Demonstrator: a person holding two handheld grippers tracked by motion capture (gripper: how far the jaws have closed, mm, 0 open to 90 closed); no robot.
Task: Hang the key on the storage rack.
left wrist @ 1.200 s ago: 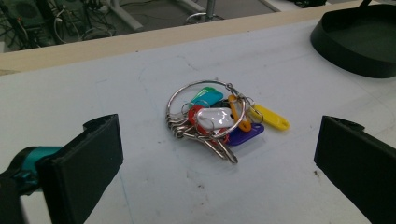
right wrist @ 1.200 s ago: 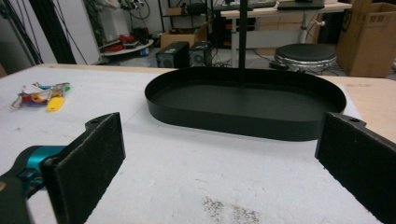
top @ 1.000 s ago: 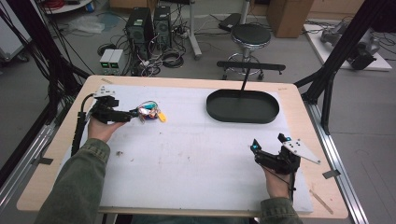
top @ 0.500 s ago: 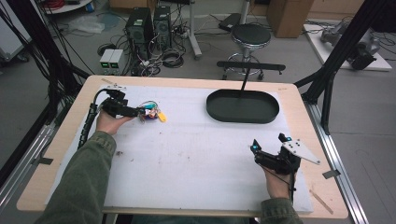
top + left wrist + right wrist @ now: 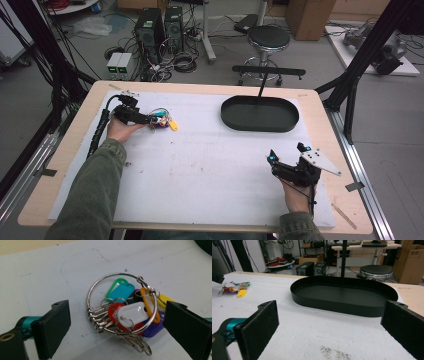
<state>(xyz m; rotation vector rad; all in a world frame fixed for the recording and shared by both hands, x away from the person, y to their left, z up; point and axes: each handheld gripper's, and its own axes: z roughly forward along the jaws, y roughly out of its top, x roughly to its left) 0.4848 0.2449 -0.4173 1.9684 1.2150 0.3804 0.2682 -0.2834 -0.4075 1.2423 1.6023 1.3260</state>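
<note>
**Left gripper closes in on the key ring**

Near the table's far left corner, high view: the left gripper has advanced to the bunch of keys, likely for a grasp. The right gripper waits, jaws apart, near the black tray.

Left gripper view: jaws apart, flanking the bunch.

Right gripper view: tray ahead.

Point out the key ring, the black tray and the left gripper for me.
key ring [image 5: 110,280], left gripper view, top of the metal loop
black tray [image 5: 260,125], high view, near wall
left gripper [image 5: 152,121], high view, between its fingertips
</note>
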